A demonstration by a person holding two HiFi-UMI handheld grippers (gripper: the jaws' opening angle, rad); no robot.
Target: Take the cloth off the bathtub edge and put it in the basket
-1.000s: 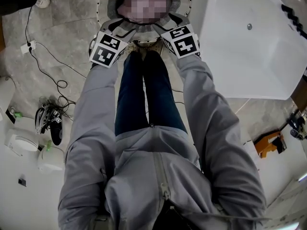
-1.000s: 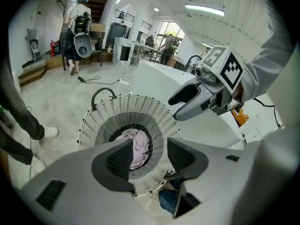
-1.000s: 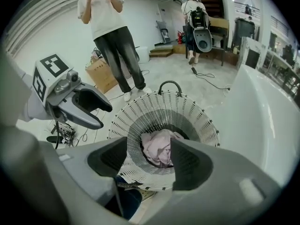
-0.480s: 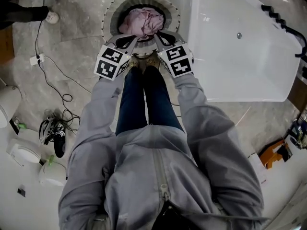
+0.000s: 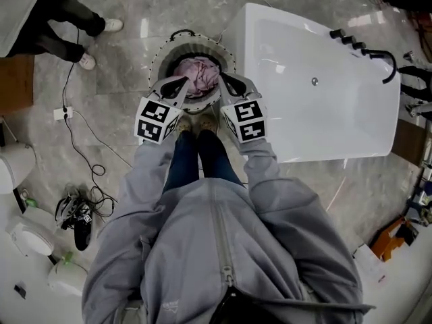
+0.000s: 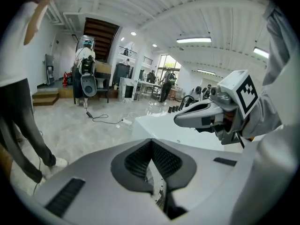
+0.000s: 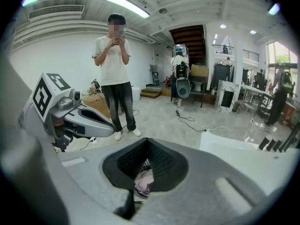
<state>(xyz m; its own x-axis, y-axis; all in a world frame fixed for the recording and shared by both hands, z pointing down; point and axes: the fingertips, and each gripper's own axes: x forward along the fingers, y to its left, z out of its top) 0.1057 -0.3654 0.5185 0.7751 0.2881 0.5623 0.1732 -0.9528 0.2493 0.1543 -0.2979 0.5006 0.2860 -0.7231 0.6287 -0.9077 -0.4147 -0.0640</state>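
Observation:
The pink cloth [image 5: 198, 72] lies bunched inside the round white basket [image 5: 164, 55] on the floor, just left of the white bathtub [image 5: 317, 106]. Both grippers hang above the basket's near rim. My left gripper [image 5: 181, 82] is shut with nothing in it, and so is my right gripper [image 5: 223, 79]. In the left gripper view the jaws of the left gripper [image 6: 151, 141] meet, with the right gripper [image 6: 206, 114] beside them. In the right gripper view the right gripper [image 7: 146, 140] is shut, and the cloth [image 7: 144, 182] shows far below through the gap behind its tips.
A person [image 5: 67, 15] stands on the marble floor beyond the basket, seen also in the right gripper view as a person [image 7: 115, 64]. A cable [image 5: 84, 137] trails over the floor at the left. White fixtures [image 5: 27, 235] sit at the lower left. Black taps [image 5: 364, 49] line the tub's far end.
Both grippers have risen from the basket's rim to well above it. The cloth has stayed in the basket. The head view now takes in more of the floor and the tub.

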